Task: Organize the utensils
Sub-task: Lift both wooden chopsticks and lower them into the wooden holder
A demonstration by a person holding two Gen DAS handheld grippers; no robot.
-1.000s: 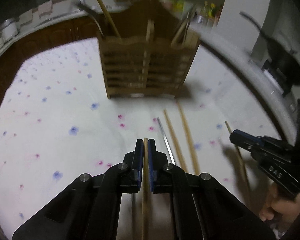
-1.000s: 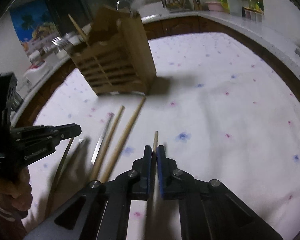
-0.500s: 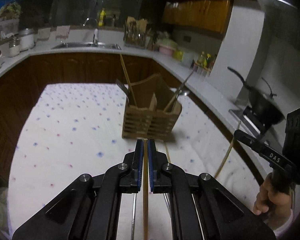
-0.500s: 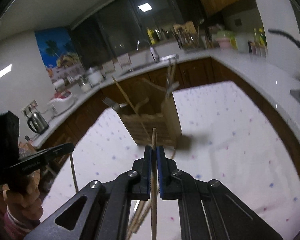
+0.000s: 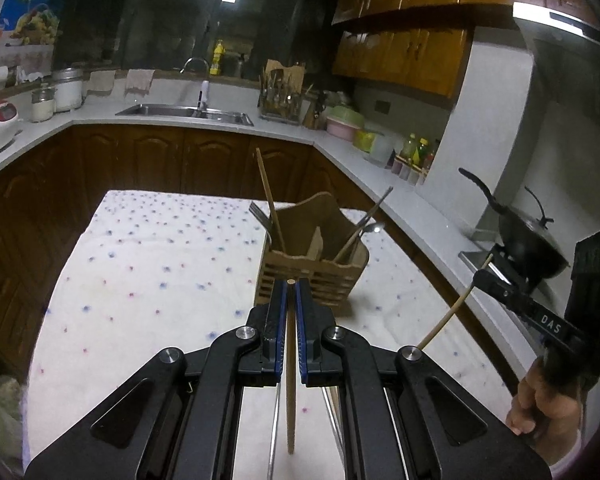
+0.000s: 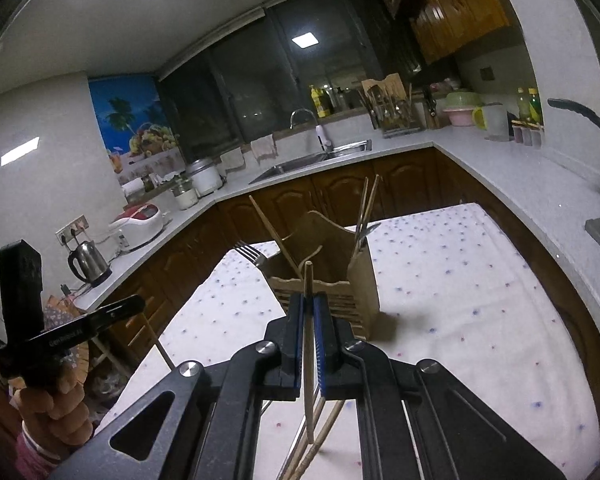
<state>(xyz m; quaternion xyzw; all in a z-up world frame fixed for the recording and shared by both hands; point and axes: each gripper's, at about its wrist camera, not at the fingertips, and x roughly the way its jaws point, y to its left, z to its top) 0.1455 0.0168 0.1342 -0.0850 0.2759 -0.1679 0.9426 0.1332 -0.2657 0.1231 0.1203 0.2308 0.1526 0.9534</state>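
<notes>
Each black hand-held gripper (image 5: pixel 291 300) has blue-edged pads, silver screws, white lettering and a green light.

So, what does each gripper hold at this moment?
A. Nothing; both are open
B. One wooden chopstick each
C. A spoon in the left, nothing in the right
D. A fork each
B: the left gripper is shut on a chopstick, and the right gripper is shut on another chopstick.
</notes>
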